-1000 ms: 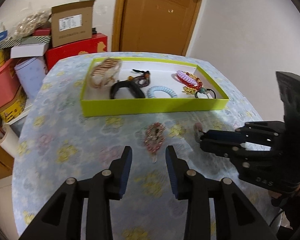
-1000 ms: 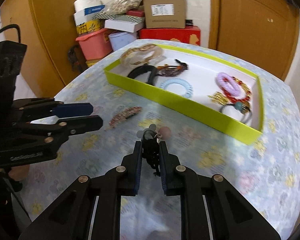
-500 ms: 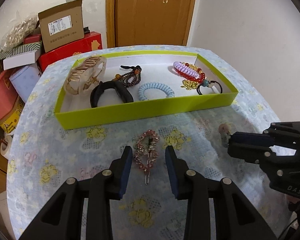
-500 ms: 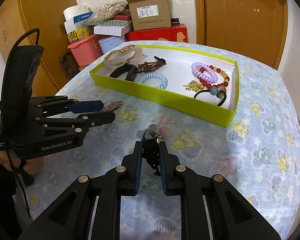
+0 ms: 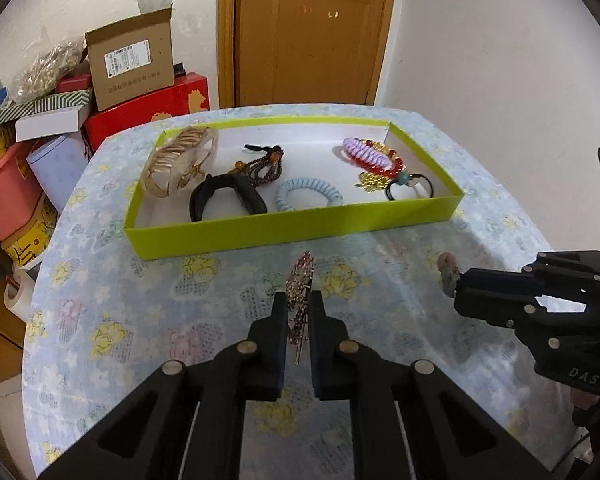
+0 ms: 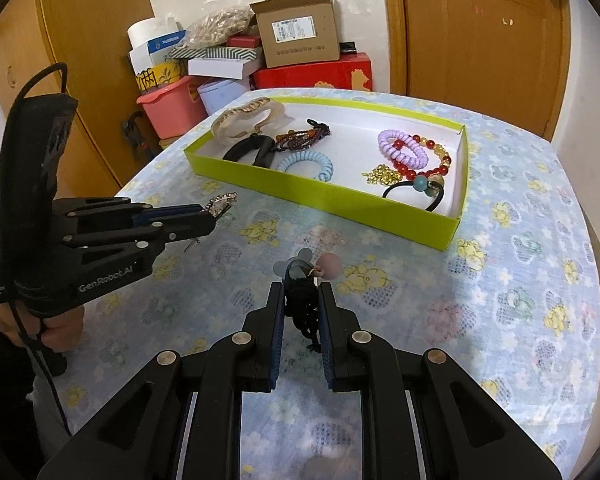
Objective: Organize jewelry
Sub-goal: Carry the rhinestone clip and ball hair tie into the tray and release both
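Note:
A rhinestone hair clip (image 5: 300, 276) stands on edge between the pads of my left gripper (image 5: 298, 300), whose jaws are closing tight on it just over the flowered tablecloth. The right wrist view shows the same clip (image 6: 221, 202) poking out of the left gripper (image 6: 210, 216). My right gripper (image 6: 302, 292) is shut on a black hair tie (image 6: 300, 300) with a pink ball charm (image 6: 329, 266) sticking out ahead of the tips. In the left wrist view, the right gripper (image 5: 458, 284) holds this tie to the clip's right. The lime-green tray (image 5: 292, 232) lies just beyond both.
Inside the tray (image 6: 320, 196) lie a shell hair claw (image 5: 180, 162), a black band (image 5: 228, 196), a blue coil tie (image 5: 308, 194), a purple coil (image 5: 364, 154) and beaded pieces. Cardboard and red boxes (image 5: 132, 60) are stacked past the table's far left. A door (image 5: 308, 32) is behind.
My left gripper moved forward around the hair clip and closed on it, tipping it onto its edge. The right gripper kept its grip on the hair tie and shifted slightly.

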The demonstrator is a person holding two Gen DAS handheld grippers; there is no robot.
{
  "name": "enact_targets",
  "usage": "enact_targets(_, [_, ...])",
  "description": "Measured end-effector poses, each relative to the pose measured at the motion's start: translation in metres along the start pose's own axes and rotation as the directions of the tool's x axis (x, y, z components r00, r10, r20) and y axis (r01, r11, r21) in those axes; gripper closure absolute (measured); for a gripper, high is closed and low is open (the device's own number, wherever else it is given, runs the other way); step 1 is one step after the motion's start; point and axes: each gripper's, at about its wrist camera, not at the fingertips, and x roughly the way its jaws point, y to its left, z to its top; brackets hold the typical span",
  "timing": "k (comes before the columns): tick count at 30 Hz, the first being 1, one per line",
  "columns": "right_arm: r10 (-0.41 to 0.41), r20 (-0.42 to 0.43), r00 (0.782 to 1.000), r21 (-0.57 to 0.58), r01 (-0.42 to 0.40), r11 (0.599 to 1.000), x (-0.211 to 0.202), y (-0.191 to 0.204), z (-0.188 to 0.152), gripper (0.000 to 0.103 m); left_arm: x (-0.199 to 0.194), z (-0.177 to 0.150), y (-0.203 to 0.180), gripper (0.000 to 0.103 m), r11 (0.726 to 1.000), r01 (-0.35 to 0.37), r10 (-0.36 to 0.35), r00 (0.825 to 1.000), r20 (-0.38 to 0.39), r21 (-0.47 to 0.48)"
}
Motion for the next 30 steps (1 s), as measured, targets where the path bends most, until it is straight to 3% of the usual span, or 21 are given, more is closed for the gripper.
enact_targets(16, [-0.013,0.054,0.998,-0.007,0.013,1.000,-0.031,0.009,0.001,0.086,-0.041,-0.001,-0.010,0.093,1.000,0.022,-0.022,0.998,0.060,0.004])
enact_targets(30, [-0.042,0.119,0.992,-0.030,0.046,0.998,-0.047,-0.003,0.034,0.086,-0.048,0.030,-0.012,0.093,1.000,0.020,-0.022,0.995,0.093,0.023])
